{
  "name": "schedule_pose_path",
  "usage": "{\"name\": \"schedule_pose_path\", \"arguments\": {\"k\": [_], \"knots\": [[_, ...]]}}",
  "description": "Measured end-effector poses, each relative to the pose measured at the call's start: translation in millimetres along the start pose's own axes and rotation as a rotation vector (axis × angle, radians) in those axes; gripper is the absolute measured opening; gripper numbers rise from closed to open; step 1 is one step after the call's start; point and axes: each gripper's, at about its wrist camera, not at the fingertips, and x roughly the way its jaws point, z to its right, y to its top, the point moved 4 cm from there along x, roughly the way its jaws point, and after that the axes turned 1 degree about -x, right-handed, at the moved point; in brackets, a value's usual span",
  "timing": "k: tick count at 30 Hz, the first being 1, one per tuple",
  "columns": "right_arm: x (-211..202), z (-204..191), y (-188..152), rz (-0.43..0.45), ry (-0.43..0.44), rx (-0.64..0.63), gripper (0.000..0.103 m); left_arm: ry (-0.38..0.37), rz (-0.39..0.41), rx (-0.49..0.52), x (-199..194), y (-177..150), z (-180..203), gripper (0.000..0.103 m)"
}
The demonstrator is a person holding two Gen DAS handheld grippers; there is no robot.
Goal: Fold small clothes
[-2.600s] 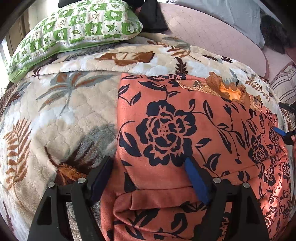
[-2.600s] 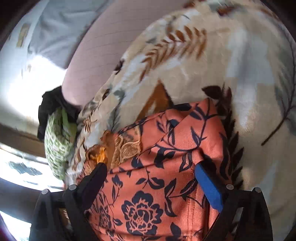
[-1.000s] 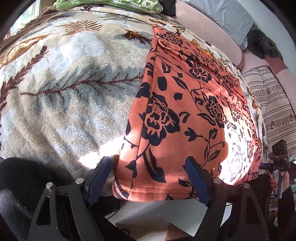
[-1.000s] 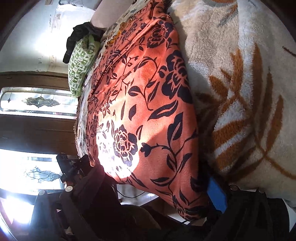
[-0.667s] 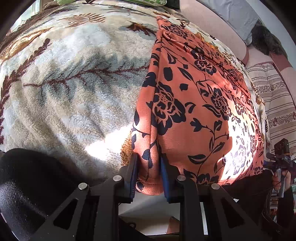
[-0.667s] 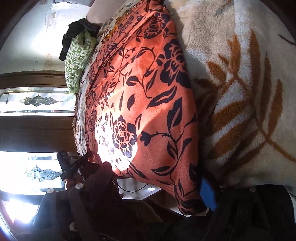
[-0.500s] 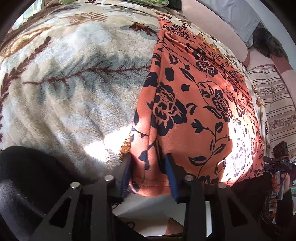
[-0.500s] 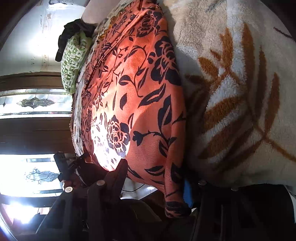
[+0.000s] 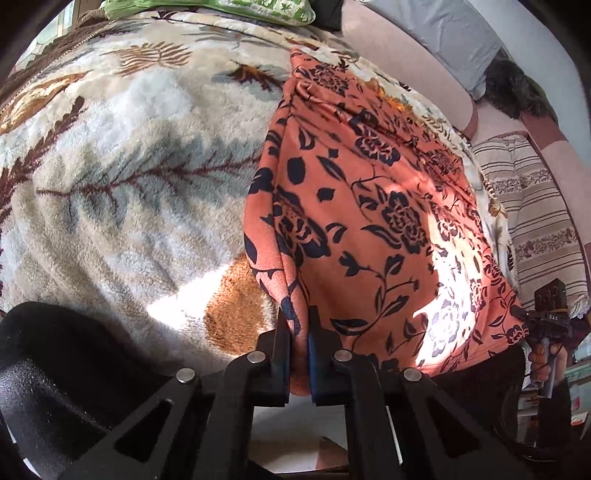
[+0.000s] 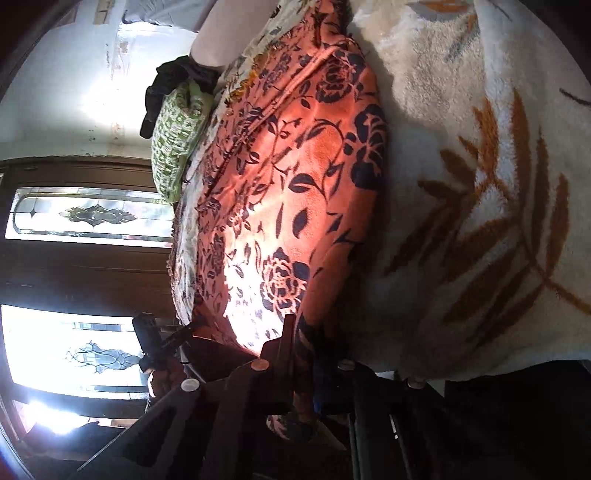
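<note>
Cloth fills most of what I get from my left wrist camera: the orange garment (image 9: 369, 221) with dark flowers lies spread on the fleece blanket (image 9: 122, 192) that covers the bed, its near hem hanging over the bed's edge toward me. My left gripper (image 9: 298, 332) has just finished closing; its jaws are pinched tight on the near left corner of that hem, and a ridge of fabric runs up from between them. A bright patch of sun falls on the garment's near right part. Past the garment's far end sits a green patterned pillow (image 9: 236, 7). To the garment's right lies a striped cushion (image 9: 535, 206), and at its near right corner I see my right hand (image 9: 546, 365) gripping the other tool's handle.

From the right wrist camera the same orange garment (image 10: 295, 192) runs away from me across the blanket (image 10: 480, 184), which shows orange leaf prints to the garment's right. My right gripper (image 10: 303, 343) has also just been closing, and its jaws are clamped on the garment's near hem, with a bunch of cloth hanging below them. The green pillow (image 10: 173, 144) lies beyond the garment's far left, and my left hand (image 10: 162, 380) shows at its near left corner, in front of bright windows (image 10: 88, 214).
</note>
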Motion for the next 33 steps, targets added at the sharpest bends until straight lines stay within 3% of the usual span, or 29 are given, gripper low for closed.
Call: {"name": "schedule_pose_path", "arguments": {"k": [2, 4, 6, 11, 15, 19, 21, 23, 25, 27, 28, 30, 32, 33], "knots": [[-1, 1, 3, 0.017, 0.001, 0.001, 0.007, 0.041, -0.046, -0.009, 14, -1, -8, 0.007], [11, 22, 2, -0.02, -0.034, 0.062, 0.007, 0.052, -0.091, -0.048, 29, -7, -18, 0.007], [20, 31, 0, -0.051, -0.07, 0.088, 0.007, 0.036, -0.07, -0.036, 20, -3, -12, 0.007], [2, -1, 25, 0.024, 0.016, 0.037, 0.007, -0.04, 0.012, 0.029, -9, 35, 20, 0.007], [-10, -31, 76, 0.1, 0.108, -0.004, 0.006, -0.114, 0.121, 0.072, -33, 106, 49, 0.007], [-28, -66, 161, 0.225, 0.187, -0.064, 0.006, -0.16, 0.226, 0.087, -44, 199, 61, 0.008], [-33, -77, 208, 0.291, 0.198, -0.072, 0.006, -0.128, 0.283, 0.089, -31, 243, 65, 0.008], [-28, -76, 252, 0.331, 0.177, -0.059, 0.006, -0.122, 0.3, 0.072, -3, 279, 64, 0.01], [-15, -60, 292, 0.373, 0.13, -0.005, 0.007, -0.069, 0.304, 0.037, 36, 312, 57, 0.013], [7, -32, 326, 0.371, 0.068, 0.057, 0.01, 0.015, 0.234, 0.048, 88, 331, 49, 0.025], [23, -13, 337, 0.344, 0.033, 0.118, 0.011, 0.077, 0.182, 0.031, 115, 335, 41, 0.035], [47, 19, 344, 0.279, -0.08, 0.184, 0.015, 0.16, 0.105, 0.019, 147, 334, 29, 0.046], [48, 26, 339, 0.297, -0.064, 0.199, 0.024, 0.145, 0.145, 0.007, 140, 332, 25, 0.051], [41, 24, 334, 0.329, -0.056, 0.186, 0.033, 0.136, 0.174, 0.006, 128, 331, 25, 0.061]]}}
